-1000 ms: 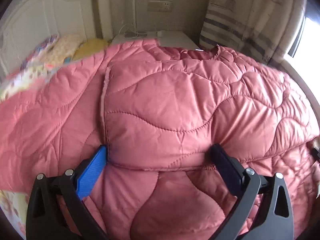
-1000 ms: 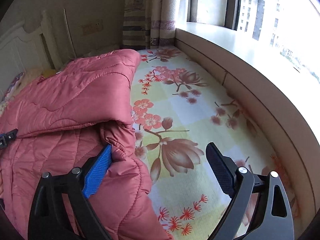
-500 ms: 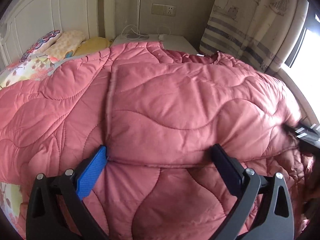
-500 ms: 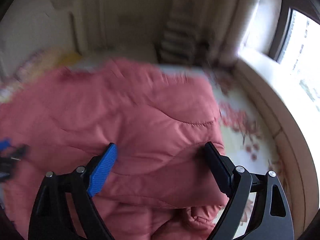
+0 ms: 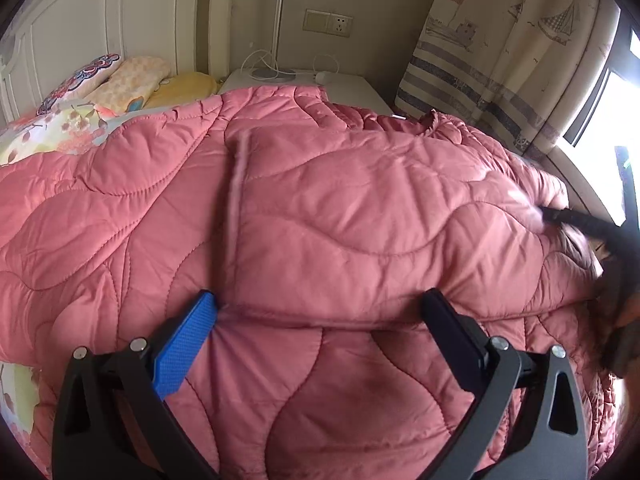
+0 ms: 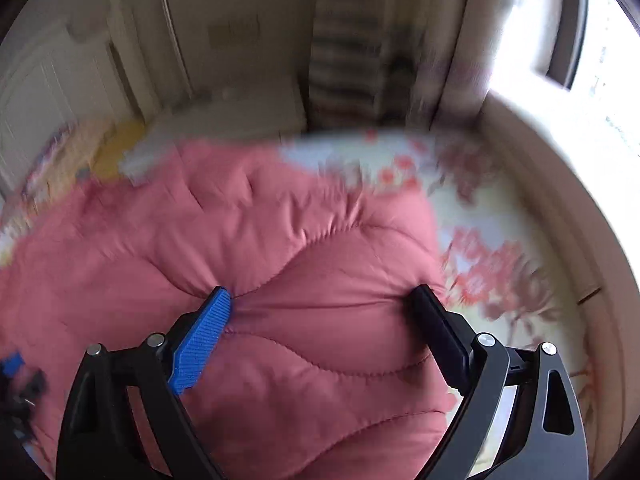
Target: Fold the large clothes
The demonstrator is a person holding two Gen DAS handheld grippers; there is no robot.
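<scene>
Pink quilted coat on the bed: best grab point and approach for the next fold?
Grip the pink quilted coat at the hemmed edge of its folded-over top layer, coming from the near side, fingers angled down. That edge lies as a raised seam across the lower layer, right between the open left gripper fingertips, so one finger could slide under it. The puffy middle offers no lip.

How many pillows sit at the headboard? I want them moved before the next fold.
2 show: a floral pillow nearest the headboard and a yellow pillow beside the nightstand; the pink quilted coat may hide more.
</scene>
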